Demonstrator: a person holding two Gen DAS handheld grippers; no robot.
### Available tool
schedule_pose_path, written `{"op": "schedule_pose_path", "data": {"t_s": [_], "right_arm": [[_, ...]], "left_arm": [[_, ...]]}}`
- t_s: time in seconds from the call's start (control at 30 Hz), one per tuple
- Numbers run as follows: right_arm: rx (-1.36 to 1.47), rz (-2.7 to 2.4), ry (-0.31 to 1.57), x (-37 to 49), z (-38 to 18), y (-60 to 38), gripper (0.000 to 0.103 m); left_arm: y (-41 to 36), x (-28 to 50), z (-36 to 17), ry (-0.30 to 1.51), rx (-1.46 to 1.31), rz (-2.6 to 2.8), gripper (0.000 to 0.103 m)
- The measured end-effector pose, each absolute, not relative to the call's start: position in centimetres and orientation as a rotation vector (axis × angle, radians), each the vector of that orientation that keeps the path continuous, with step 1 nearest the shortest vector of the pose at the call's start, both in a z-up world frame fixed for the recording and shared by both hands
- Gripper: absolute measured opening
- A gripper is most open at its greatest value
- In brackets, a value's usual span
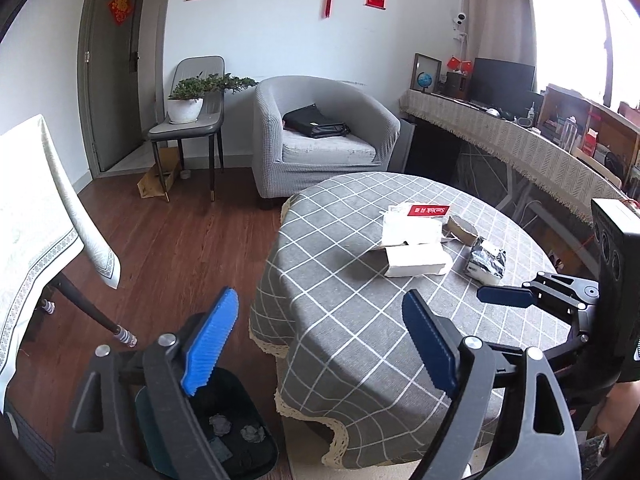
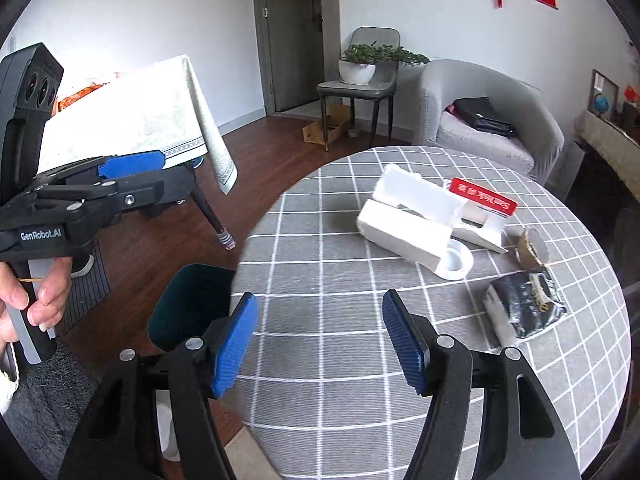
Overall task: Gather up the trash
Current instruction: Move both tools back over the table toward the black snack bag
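Several pieces of trash lie on the round table with the grey checked cloth (image 1: 340,320): a white foam block (image 1: 416,248) (image 2: 412,220), a red card (image 1: 430,210) (image 2: 482,196), a cardboard tape roll (image 1: 462,230) (image 2: 532,248) and a crumpled black and silver bag (image 1: 486,264) (image 2: 524,308). A dark bin (image 1: 236,440) (image 2: 188,304) on the floor by the table's near left edge holds crumpled scraps. My left gripper (image 1: 320,342) hangs open and empty over the bin and the table edge. My right gripper (image 2: 320,344) is open and empty above the near cloth, short of the trash.
A grey armchair (image 1: 324,136) with a black bag stands beyond the table. A chair with a potted plant (image 1: 188,104) and a cardboard box (image 1: 158,178) are by the door. A white-clothed table (image 1: 36,232) is at left, a long draped desk (image 1: 520,144) at right.
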State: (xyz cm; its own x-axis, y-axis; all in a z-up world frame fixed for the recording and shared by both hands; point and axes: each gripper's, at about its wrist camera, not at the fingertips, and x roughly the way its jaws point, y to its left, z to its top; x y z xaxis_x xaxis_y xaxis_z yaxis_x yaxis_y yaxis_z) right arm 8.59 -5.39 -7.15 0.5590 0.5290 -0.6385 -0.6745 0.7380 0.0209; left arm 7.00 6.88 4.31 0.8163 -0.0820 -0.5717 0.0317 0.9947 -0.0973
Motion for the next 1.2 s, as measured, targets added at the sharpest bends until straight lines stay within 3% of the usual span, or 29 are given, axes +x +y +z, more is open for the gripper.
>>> {"op": "schedule_pose_path", "data": {"t_s": [0.47, 1.2], "right_arm": [[-0.204, 0.599, 0.646, 12.6, -6.7, -13.2, 0.080], [-0.164, 0.574, 0.671, 17.2, -7.5, -19.5, 0.085]], "left_arm": [[1.1, 11.5, 3.0, 0.646, -0.055, -0.113, 0.091], [-4.3, 18.9, -0.8, 0.756, -0.030, -0.108, 0.092]]}}
